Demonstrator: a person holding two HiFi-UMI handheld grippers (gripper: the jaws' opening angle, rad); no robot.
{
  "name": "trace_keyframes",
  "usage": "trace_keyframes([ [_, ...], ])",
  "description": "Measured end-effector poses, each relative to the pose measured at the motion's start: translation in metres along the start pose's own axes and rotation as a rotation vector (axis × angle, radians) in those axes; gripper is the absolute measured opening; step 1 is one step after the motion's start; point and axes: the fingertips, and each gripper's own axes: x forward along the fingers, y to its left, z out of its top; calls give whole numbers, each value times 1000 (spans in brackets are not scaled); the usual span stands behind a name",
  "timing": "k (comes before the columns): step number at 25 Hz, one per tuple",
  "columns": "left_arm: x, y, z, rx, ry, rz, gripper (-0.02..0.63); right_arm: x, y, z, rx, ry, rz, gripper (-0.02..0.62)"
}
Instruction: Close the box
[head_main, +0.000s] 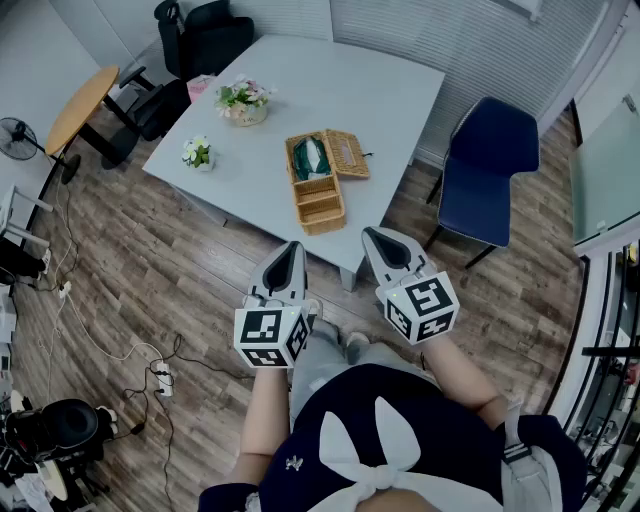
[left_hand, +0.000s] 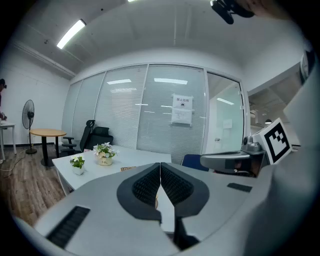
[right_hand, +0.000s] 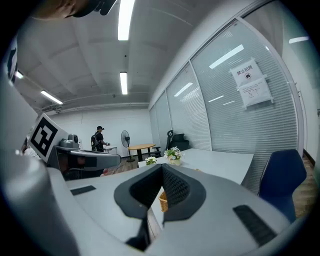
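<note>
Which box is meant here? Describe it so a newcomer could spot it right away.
On the pale table, by the edge nearest the camera, lies a long wicker box with its lid swung open to the right. It is the only woven thing there; the two flower pots sit farther left.

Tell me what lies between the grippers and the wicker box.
Nothing stands there. The head view shows only a bare strip of the grey table between the open wicker box and the left gripper and right gripper, both shut.
</note>
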Motion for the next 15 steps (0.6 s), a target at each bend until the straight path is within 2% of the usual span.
trace_keyframes([
  [15,25,37,4,-21,14,28,23,47,-21,11,122,5,53,8],
])
